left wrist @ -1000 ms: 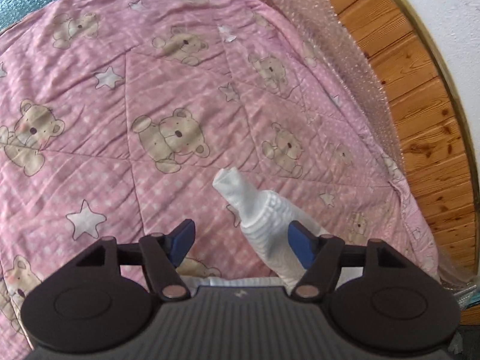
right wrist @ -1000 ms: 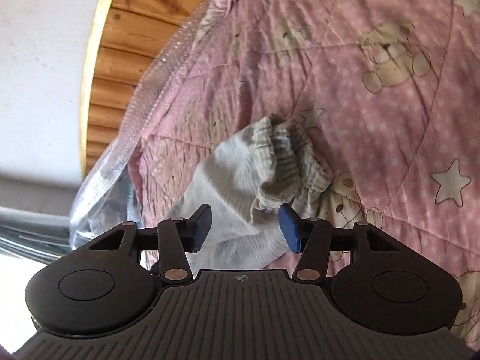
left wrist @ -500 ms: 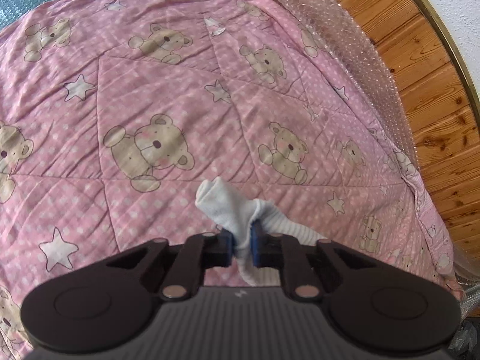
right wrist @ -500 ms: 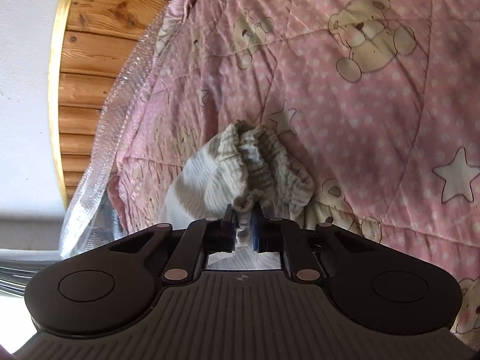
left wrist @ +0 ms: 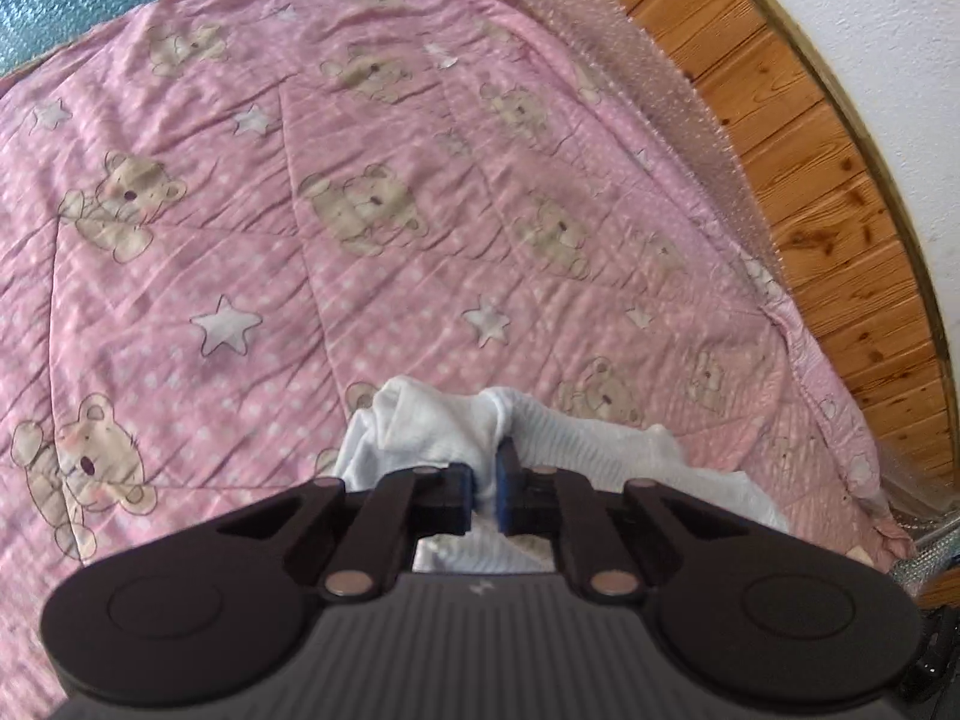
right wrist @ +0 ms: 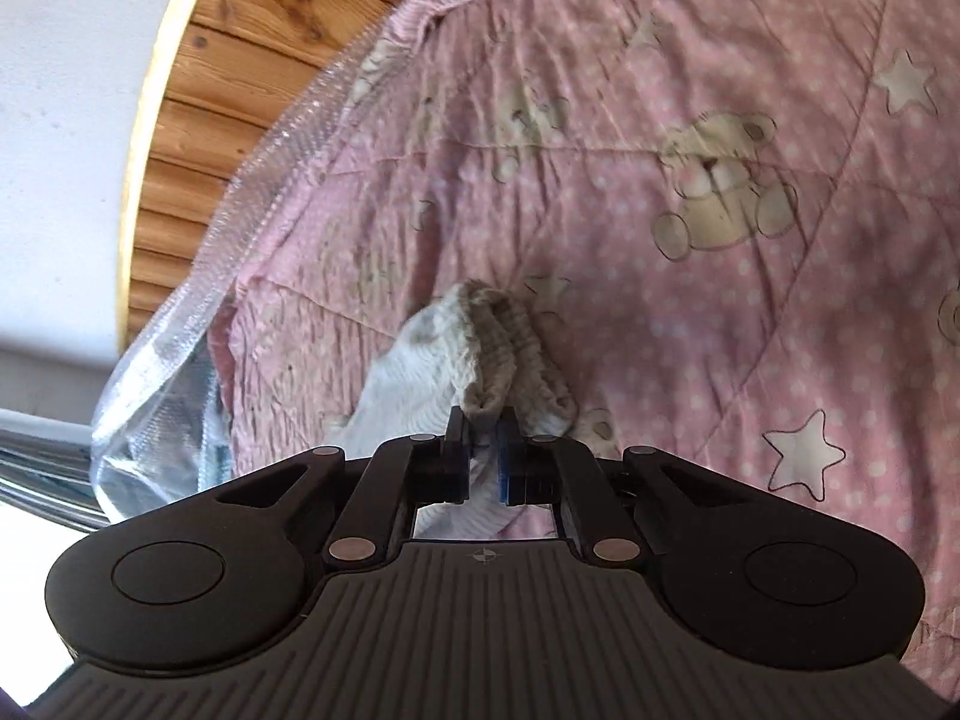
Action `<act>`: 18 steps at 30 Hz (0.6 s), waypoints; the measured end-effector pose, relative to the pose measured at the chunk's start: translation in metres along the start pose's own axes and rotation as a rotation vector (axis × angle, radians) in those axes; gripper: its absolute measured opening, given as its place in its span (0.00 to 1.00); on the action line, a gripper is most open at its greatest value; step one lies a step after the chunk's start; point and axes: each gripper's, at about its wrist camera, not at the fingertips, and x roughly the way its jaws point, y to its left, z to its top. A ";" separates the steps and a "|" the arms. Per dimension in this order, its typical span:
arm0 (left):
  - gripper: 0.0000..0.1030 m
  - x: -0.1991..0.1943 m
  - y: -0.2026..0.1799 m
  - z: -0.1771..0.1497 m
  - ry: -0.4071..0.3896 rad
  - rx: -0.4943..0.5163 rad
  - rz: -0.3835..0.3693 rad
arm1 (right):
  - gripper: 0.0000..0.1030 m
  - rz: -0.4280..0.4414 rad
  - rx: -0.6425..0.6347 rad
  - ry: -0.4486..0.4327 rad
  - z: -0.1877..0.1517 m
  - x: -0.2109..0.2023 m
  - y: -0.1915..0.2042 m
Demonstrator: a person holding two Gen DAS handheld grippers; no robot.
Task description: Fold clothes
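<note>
The left tongs (left wrist: pixel 485 495) are clenched on a bunched end of the small white ribbed knit garment (left wrist: pixel 576 438), and the right tongs (right wrist: pixel 482 461) on what looks like its gathered waistband. It lies near the edge of the bed's pink teddy-bear quilt (left wrist: pixel 372 276). Thin pinches may slip; uneven pulling could skew the fold, or drag cloth onto the bubble wrap (right wrist: pixel 252 228) beyond.

Pink teddy-bear quilt (left wrist: pixel 372 192) beside wooden planks (left wrist: pixel 798 138), white wall (left wrist: pixel 870 18).

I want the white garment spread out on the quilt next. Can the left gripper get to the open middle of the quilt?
Probably yes: the left gripper, shut on the white garment, faces bare pink quilt with nothing lying between.
</note>
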 end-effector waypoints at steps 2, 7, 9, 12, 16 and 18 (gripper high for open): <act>0.07 -0.006 -0.004 -0.005 0.006 0.025 -0.003 | 0.06 -0.014 -0.025 -0.003 -0.001 -0.002 0.000; 0.07 0.002 0.001 -0.022 0.028 0.046 0.059 | 0.06 -0.048 -0.088 -0.011 -0.003 -0.006 0.000; 0.07 -0.002 -0.003 -0.025 0.009 0.068 0.064 | 0.06 -0.062 -0.110 -0.014 -0.004 -0.007 0.001; 0.07 -0.003 -0.004 -0.029 0.007 0.073 0.072 | 0.06 -0.081 -0.138 -0.015 -0.005 -0.006 0.002; 0.08 0.008 0.002 -0.040 0.036 0.064 0.083 | 0.06 -0.107 -0.175 -0.018 -0.007 -0.005 0.005; 0.09 0.013 0.008 -0.044 0.044 0.044 0.065 | 0.06 -0.120 -0.194 -0.019 -0.008 -0.005 0.006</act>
